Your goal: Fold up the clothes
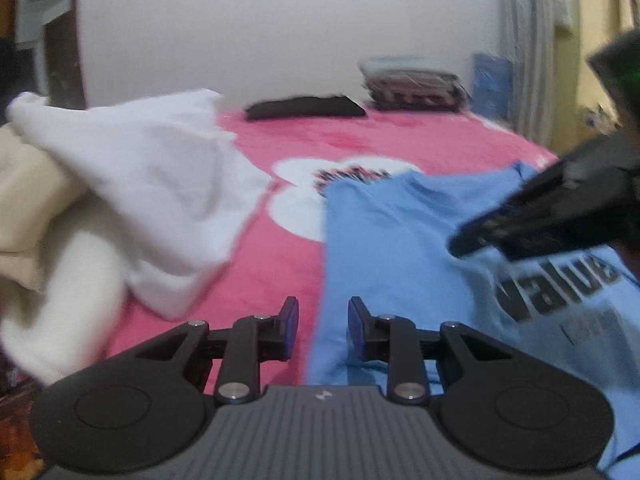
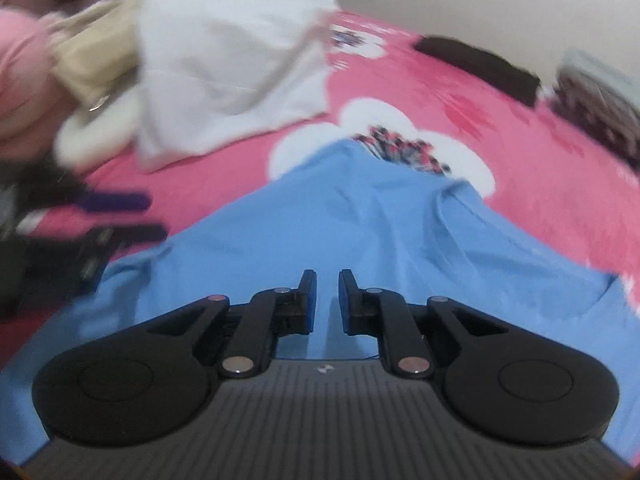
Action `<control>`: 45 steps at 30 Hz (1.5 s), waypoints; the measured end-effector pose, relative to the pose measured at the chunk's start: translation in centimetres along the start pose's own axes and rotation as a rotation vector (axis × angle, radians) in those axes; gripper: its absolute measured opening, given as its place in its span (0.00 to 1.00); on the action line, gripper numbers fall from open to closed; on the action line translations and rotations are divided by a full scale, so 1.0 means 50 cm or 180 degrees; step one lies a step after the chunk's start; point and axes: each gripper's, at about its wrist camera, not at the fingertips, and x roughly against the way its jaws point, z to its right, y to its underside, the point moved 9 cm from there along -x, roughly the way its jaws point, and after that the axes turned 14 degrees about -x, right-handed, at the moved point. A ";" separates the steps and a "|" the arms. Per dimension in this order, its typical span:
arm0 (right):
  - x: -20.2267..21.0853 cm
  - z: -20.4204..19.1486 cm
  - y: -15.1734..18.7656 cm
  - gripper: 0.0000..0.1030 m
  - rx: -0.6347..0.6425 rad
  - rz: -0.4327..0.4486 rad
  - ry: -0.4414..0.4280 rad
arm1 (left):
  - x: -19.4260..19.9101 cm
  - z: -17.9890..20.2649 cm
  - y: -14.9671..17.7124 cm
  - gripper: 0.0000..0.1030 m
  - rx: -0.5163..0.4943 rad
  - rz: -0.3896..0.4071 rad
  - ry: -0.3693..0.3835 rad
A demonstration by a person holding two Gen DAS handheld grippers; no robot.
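The left gripper [image 1: 323, 328] hovers with its jaws spread and nothing between them; the gap straddles the left edge of a light blue T-shirt [image 1: 400, 248], so one pad sits over bare bedcover and the other over blue cloth, which looks like a line-up for taking that edge. The right gripper [image 2: 327, 304] has its jaws narrowly apart, also empty, poised directly above the middle of the same shirt, which lies spread flat ahead of and beneath both tools, dark lettering showing near the right gripper in the left wrist view. The shirt seems laid out this way so a fold can begin; no fold is visible yet, and both views are blurred. Beyond the jaws is the pink bedcover [image 1: 260, 272] with a white flower print, the working surface. Off to the left of both grippers sits a heap of unfolded laundry: a white garment [image 1: 160, 184] draped over a beige garment [image 1: 28, 200], probably waiting their turn. Far ahead, near the wall, a folded black garment [image 1: 306, 107] lies flat, and just to its right stands a stack of folded dark clothes [image 1: 416, 84], likely the finished pile. No basket, box or other container is visible in either view, so everything rests directly on the bed.
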 end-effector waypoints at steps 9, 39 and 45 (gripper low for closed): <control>0.013 0.116 0.006 0.09 -0.0514 -0.0050 0.0356 | -0.014 -0.005 0.034 0.30 0.0156 -0.0097 0.0083; -0.157 0.071 -0.199 0.08 -0.1166 0.0534 -0.0460 | -0.010 0.003 0.041 0.31 0.0050 -0.0018 0.0006; -0.218 0.012 -0.187 0.08 -0.1143 0.0211 -0.0682 | -0.008 0.010 0.041 0.31 0.0013 -0.0019 -0.0043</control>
